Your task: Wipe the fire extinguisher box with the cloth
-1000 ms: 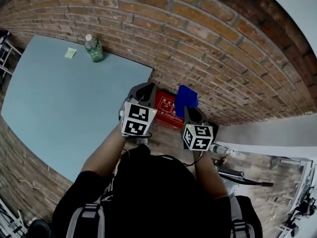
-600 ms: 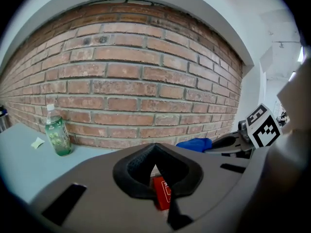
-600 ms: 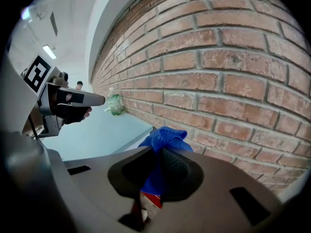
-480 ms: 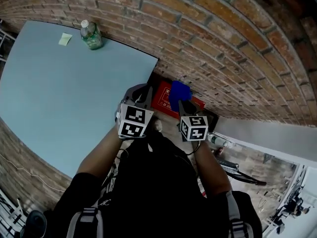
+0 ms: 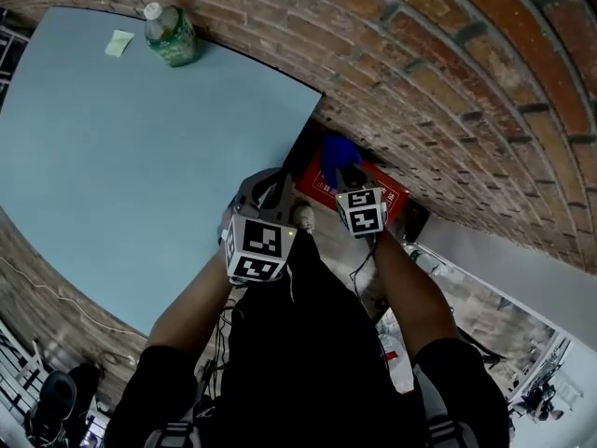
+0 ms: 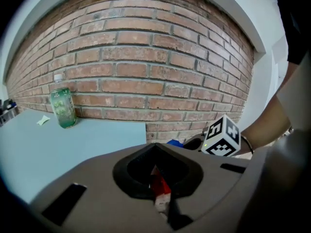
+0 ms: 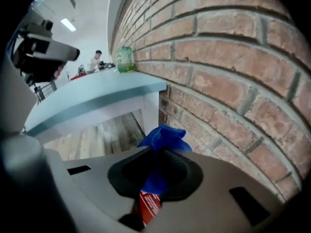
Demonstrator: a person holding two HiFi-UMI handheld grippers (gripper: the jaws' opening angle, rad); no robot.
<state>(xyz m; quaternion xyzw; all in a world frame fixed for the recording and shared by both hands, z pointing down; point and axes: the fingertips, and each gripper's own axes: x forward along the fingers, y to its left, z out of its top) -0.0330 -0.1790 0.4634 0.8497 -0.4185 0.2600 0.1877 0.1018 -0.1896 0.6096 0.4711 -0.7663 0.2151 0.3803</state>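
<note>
The red fire extinguisher box stands on the floor against the brick wall, just right of the table. My right gripper is shut on the blue cloth, which rests at the box's left end. In the right gripper view the cloth bunches out past the jaws, and the box's red label shows below it. My left gripper hovers by the table's corner, shut with nothing in it. A strip of the red box shows through its jaws.
A light blue table fills the left side, with a green bottle and a small yellow note at its far edge. The brick wall runs behind. Cables and a small bottle lie on the wooden floor at the right.
The right gripper has carried the cloth along the box toward its table-side end. The left gripper has stayed close to the table corner, still shut.
</note>
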